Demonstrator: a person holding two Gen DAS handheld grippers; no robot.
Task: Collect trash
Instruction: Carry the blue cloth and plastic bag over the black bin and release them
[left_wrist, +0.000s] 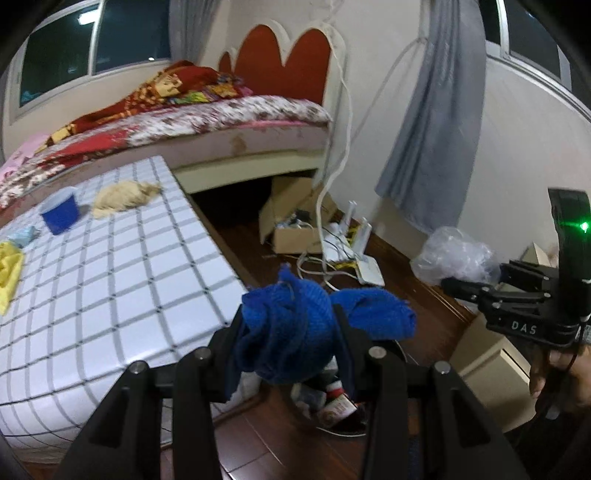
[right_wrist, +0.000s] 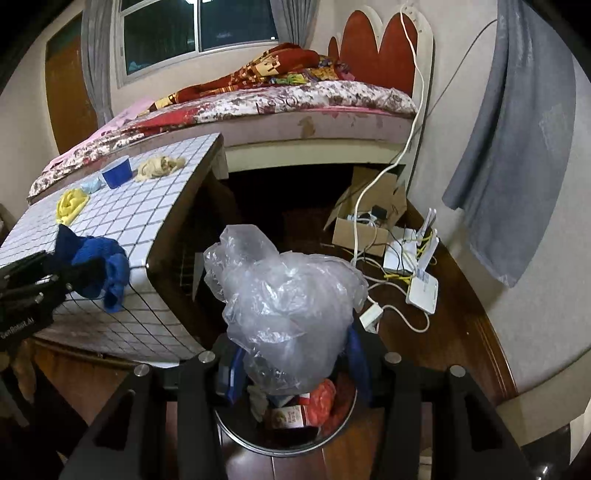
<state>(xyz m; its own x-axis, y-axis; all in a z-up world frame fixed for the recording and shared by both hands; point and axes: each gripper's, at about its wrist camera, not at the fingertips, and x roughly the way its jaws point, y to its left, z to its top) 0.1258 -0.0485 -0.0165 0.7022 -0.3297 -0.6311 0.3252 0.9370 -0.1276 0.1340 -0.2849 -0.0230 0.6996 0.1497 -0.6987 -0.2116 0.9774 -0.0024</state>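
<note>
Below both grippers, on the dark wood floor (right_wrist: 443, 332), stands a round bin (right_wrist: 332, 432). It already holds a red wrapper (right_wrist: 321, 402), a printed packet (right_wrist: 290, 417) and some white paper.

The left gripper (left_wrist: 291, 325) has its fingers clamped on a blue cloth (left_wrist: 295, 332), which bulges out above the fingers and hangs over the bin edge in the left view. The right gripper (right_wrist: 291, 347) has its fingers clamped on a clear plastic bag (right_wrist: 284, 306), crumpled and puffed up, just above the bin opening.

Beside the bin, on the left, is a table (right_wrist: 147, 229) with a white tile top; its corner is near the bin. On the table lie a blue cup (right_wrist: 117, 172), a beige rag (right_wrist: 159, 167), a yellow cloth (right_wrist: 70, 205) and a small pale blue thing (right_wrist: 91, 184), which is too blurred to name.

Behind the table is a bed (right_wrist: 295, 107) with a floral cover and a red headboard (right_wrist: 380, 48). Under the bed end stands an open cardboard box (right_wrist: 365, 221) with cables inside. Near it on the floor are white routers (right_wrist: 421, 273) and loose white cables (right_wrist: 406, 317). A grey curtain (right_wrist: 517, 147) hangs on the right wall.
</note>
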